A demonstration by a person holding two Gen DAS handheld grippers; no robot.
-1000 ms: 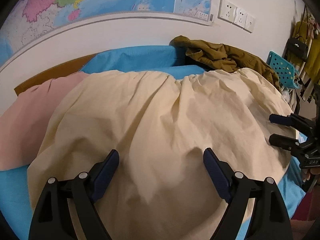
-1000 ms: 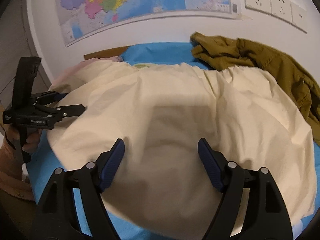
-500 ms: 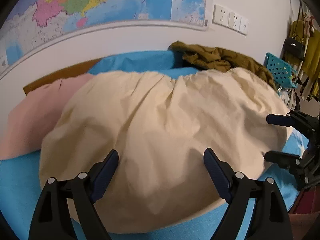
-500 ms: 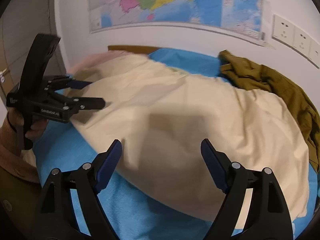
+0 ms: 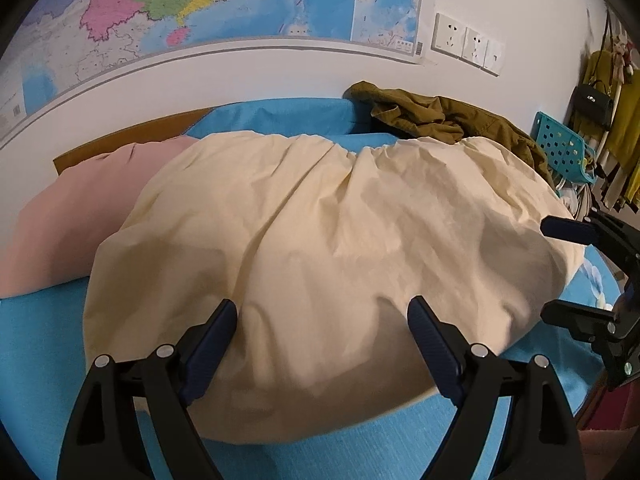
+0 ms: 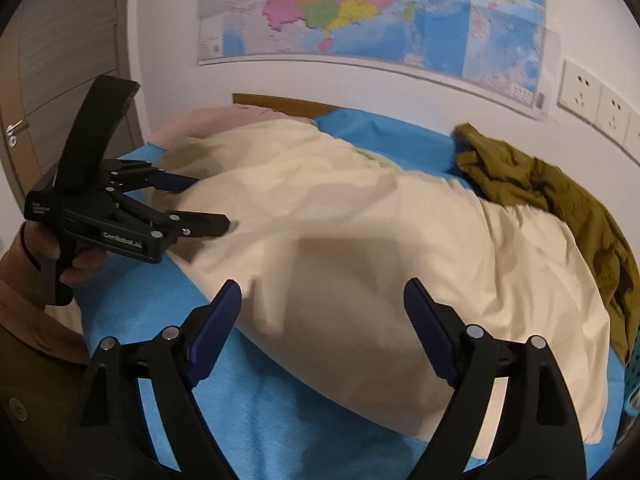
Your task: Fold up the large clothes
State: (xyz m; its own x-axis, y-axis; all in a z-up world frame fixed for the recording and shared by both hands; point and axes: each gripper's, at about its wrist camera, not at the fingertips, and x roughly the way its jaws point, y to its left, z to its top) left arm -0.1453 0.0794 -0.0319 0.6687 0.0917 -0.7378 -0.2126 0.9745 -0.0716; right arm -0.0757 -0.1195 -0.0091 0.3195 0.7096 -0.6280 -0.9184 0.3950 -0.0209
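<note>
Spreading across the centre of both views, the cream garment lies rumpled on the blue bed sheet, its gathered edge running along the top middle of the left wrist frame. A pink cloth sits at the cream garment's left side, partly tucked under it, and an olive jacket is bunched at the upper right, touching the garment's far edge.

At the bottom of the left wrist frame the left gripper is spread wide, both blue-padded fingers over the near part of the fabric — nothing between them. Whether they touch the cloth cannot be told. The right gripper shows at the right edge of that frame, its two fingers well apart beside the garment's right border.

From the right wrist view, the right gripper is likewise wide open and holding nothing, poised over the near hem where cream meets blue sheet. The left gripper appears at middle left, held in a hand, fingers parted at the garment's edge.

A map hangs on the wall at the top of the frame, with wall sockets to its right.
</note>
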